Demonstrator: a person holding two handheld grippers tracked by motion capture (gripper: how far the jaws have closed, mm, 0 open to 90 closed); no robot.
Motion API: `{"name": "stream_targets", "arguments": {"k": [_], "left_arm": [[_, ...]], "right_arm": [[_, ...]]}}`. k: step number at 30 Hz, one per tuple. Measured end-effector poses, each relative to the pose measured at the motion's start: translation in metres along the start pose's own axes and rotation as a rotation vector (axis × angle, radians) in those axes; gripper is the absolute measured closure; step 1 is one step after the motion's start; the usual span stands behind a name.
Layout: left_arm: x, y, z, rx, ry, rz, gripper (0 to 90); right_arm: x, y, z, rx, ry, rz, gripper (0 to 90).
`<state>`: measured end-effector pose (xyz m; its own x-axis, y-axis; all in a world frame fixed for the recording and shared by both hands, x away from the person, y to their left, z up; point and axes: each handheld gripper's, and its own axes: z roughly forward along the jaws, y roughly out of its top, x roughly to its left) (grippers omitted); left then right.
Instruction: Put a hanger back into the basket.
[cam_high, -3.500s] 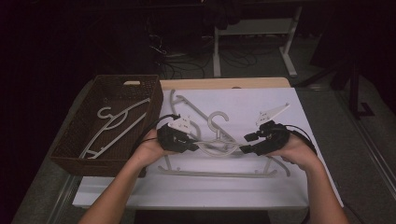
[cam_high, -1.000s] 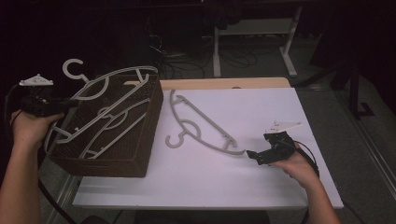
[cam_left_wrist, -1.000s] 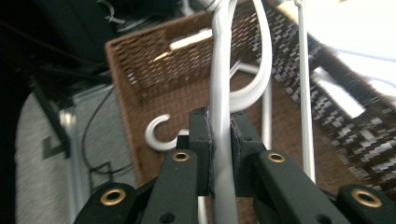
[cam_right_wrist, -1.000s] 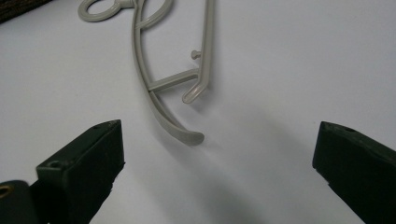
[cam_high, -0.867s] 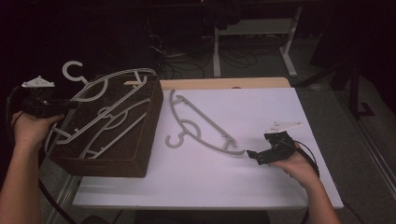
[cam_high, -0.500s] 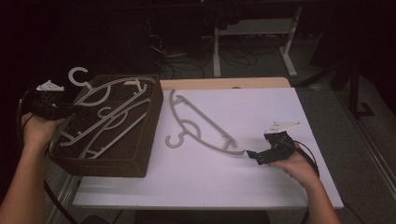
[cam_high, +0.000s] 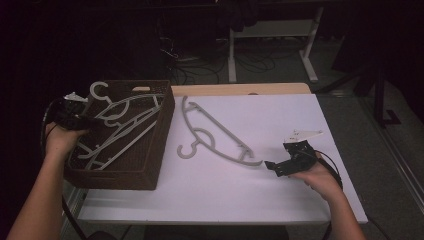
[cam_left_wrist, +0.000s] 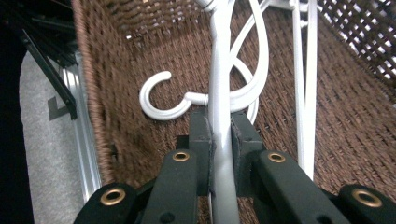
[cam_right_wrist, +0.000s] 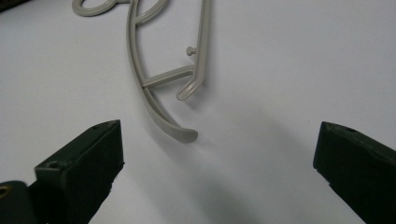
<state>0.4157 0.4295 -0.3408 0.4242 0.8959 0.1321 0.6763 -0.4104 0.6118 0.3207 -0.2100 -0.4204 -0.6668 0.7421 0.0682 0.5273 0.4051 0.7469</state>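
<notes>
The left gripper (cam_left_wrist: 219, 140), clamped on a light, stiff, slippery white hanger (cam_left_wrist: 219, 70), holds it over the basket's (cam_high: 160, 130) left edge; the right gripper (cam_right_wrist: 210, 163) gapes empty beside the grey hanger (cam_right_wrist: 154, 79), best pinched on its thin arm.

The basket (cam_high: 150, 150) is rough brown wicker, the hangers (cam_high: 215, 137) smooth, probably plastic, on a matt white table (cam_high: 280, 200).

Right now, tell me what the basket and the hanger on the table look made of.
Basket: dark brown woven wicker or rattan, matte; the weave shows in the left gripper view. Hanger: probably moulded plastic, pale grey, smooth with a slight sheen, thin ribs and rounded ends.
</notes>
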Motion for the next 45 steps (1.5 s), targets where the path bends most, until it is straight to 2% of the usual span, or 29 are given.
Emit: {"name": "stream_targets", "arguments": {"k": [2, 5, 6, 8, 9, 10, 11, 12, 13, 14, 15, 16, 17, 18, 19, 21, 22, 23, 24, 25, 29, 33, 41, 45], "left_arm": [[0.000, -0.002, 0.005, 0.017, -0.009, -0.007, 81.1], [0.001, -0.005, 0.006, 0.017, -0.019, -0.008, 79.8], [0.000, -0.006, 0.006, 0.028, -0.025, 0.001, 76.9], [0.001, -0.007, 0.006, 0.035, -0.021, 0.010, 62.0], [0.001, -0.007, 0.006, 0.035, -0.021, 0.010, 60.8], [0.003, -0.007, 0.002, 0.004, -0.028, -0.002, 56.6], [0.003, -0.007, 0.002, 0.004, -0.028, -0.002, 53.3], [0.005, -0.007, -0.004, -0.019, -0.034, -0.001, 50.5], [0.005, -0.007, -0.004, -0.019, -0.034, -0.001, 47.9], [0.005, -0.005, -0.009, -0.048, -0.047, -0.005, 44.7], [0.005, -0.005, -0.009, -0.048, -0.047, -0.005, 42.7], [0.003, -0.003, -0.014, -0.083, -0.080, -0.013, 39.7], [0.003, -0.003, -0.014, -0.083, -0.080, -0.013, 37.8], [-0.001, -0.001, -0.018, -0.114, -0.115, -0.016, 36.1], [-0.001, -0.001, -0.018, -0.114, -0.115, -0.016, 34.9], [-0.009, 0.003, -0.022, -0.147, -0.161, -0.007, 32.8], [-0.016, 0.007, -0.026, -0.177, -0.200, -0.006, 30.3], [-0.016, 0.007, -0.026, -0.177, -0.200, -0.006, 29.2], [-0.025, 0.012, -0.028, -0.203, -0.239, -0.002, 27.4], [-0.025, 0.012, -0.028, -0.203, -0.239, -0.002, 26.3], [-0.047, 0.022, -0.032, -0.245, -0.322, 0.015, 21.9], [-0.069, 0.031, -0.033, -0.278, -0.369, 0.037, 16.5], [-0.117, 0.047, -0.029, -0.319, -0.484, 0.091, 12.2], [-0.143, 0.053, -0.025, -0.336, -0.534, 0.118, 5.4]], "right_arm": [[0.000, 0.000, -0.001, 0.001, -0.002, 0.000, 1.4], [0.000, 0.000, -0.001, 0.002, -0.003, 0.000, 1.4], [0.000, 0.000, -0.001, 0.002, -0.003, 0.000, 1.4], [0.000, 0.000, -0.001, 0.001, -0.002, -0.001, 1.4], [0.000, 0.000, -0.001, 0.001, -0.002, -0.001, 1.4], [0.000, 0.000, -0.001, 0.001, -0.001, -0.005, 1.4], [0.000, 0.000, -0.001, 0.001, -0.001, -0.005, 1.4], [0.000, 0.000, -0.001, 0.000, 0.001, -0.005, 1.4], [0.000, 0.000, -0.001, 0.000, 0.001, -0.005, 1.4], [0.000, 0.000, -0.001, 0.001, 0.000, -0.006, 1.4], [0.000, 0.000, -0.001, 0.001, 0.000, -0.006, 1.4], [0.000, 0.001, -0.001, 0.000, 0.000, -0.005, 1.4], [0.000, 0.001, -0.001, 0.000, 0.000, -0.005, 1.4], [0.000, 0.001, -0.001, -0.001, 0.001, -0.005, 1.4], [0.000, 0.001, -0.001, -0.001, 0.001, -0.005, 1.4], [0.000, 0.001, -0.001, 0.000, 0.000, -0.005, 1.4], [0.001, 0.001, -0.001, 0.000, 0.000, -0.005, 1.4], [0.001, 0.001, -0.001, 0.000, 0.000, -0.005, 1.4], [0.001, 0.001, -0.001, 0.000, 0.000, -0.007, 1.4], [0.001, 0.001, -0.001, 0.000, 0.000, -0.007, 1.4], [0.001, 0.001, -0.002, 0.000, 0.004, -0.008, 1.4], [0.000, 0.001, -0.003, -0.001, 0.006, -0.007, 1.4], [0.000, 0.002, -0.006, -0.008, 0.005, -0.012, 1.4], [0.001, 0.004, -0.006, -0.008, 0.009, -0.014, 1.4]]}}
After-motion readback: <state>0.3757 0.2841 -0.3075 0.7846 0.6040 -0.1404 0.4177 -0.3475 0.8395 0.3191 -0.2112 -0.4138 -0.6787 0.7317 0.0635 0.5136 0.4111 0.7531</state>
